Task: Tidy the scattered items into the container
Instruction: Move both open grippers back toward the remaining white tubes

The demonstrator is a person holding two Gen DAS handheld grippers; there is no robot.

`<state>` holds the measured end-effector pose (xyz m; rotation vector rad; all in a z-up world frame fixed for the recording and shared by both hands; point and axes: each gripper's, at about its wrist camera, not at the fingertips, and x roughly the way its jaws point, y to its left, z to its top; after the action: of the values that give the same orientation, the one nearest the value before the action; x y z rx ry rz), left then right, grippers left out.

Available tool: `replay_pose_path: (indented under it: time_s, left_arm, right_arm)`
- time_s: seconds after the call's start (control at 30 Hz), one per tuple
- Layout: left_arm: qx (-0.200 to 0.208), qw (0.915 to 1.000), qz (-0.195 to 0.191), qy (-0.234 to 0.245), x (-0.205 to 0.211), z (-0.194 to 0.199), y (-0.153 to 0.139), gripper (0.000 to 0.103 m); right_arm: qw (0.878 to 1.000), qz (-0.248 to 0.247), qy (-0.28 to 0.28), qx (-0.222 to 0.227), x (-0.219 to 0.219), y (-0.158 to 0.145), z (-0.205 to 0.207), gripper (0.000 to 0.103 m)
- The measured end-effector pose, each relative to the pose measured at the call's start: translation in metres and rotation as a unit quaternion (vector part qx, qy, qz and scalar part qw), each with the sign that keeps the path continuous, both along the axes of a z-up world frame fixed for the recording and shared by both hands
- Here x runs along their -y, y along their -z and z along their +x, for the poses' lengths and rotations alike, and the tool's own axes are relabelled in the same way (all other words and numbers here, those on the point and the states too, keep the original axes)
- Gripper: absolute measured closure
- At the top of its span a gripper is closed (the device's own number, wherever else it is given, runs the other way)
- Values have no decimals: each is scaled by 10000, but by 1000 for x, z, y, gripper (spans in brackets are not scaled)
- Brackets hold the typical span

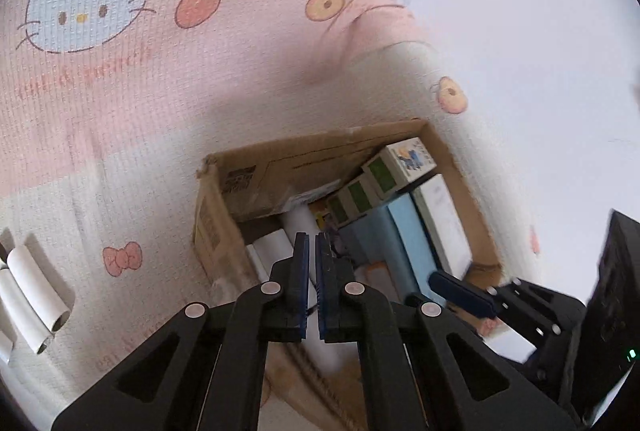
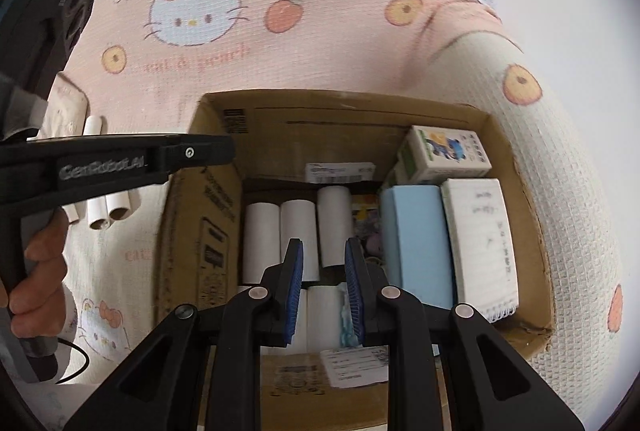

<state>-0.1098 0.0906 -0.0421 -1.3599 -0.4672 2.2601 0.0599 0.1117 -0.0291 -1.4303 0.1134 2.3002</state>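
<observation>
A cardboard box (image 2: 352, 107) sits on a pink cartoon-cat bedspread; it also shows in the left wrist view (image 1: 224, 207). Inside it lie several white paper rolls (image 2: 262, 239), a light blue block (image 2: 416, 243), a white notebook (image 2: 480, 247) and a small printed carton (image 2: 448, 155). My right gripper (image 2: 323, 259) is open and empty above the rolls inside the box. My left gripper (image 1: 312, 251) is nearly shut with nothing between its pads, over the box's near-left edge. Loose white rolls (image 1: 36, 295) lie on the bedspread left of the box, also seen in the right wrist view (image 2: 108, 207).
The bedspread (image 1: 120, 91) stretches left of and behind the box. A white wall (image 1: 540, 11) lies beyond the bed's right edge. My left gripper body and the hand holding it (image 2: 40, 259) fill the left of the right wrist view.
</observation>
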Motion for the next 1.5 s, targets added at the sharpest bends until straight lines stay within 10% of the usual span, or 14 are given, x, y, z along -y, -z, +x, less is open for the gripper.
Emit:
replay_pose_path:
  time_s: [0.53, 0.87, 1.2, 1.5]
  left_arm:
    - [-1269, 9836, -1145, -582, 88, 87, 22, 101]
    - [-1349, 9667, -1724, -1325, 132, 108, 57, 101]
    - [-552, 9673, -1486, -1980, 180, 137, 89, 100]
    - [147, 9648, -743, -2518, 216, 125, 114, 52]
  right_arm:
    - [9892, 1023, -937, -480, 87, -15, -22, 85]
    - [9659, 971, -1875, -1495, 141, -3, -25, 85]
    - [9496, -42, -2367, -2056, 175, 38, -39, 85]
    - [9333, 377, -2491, -2560, 202, 100, -56, 40]
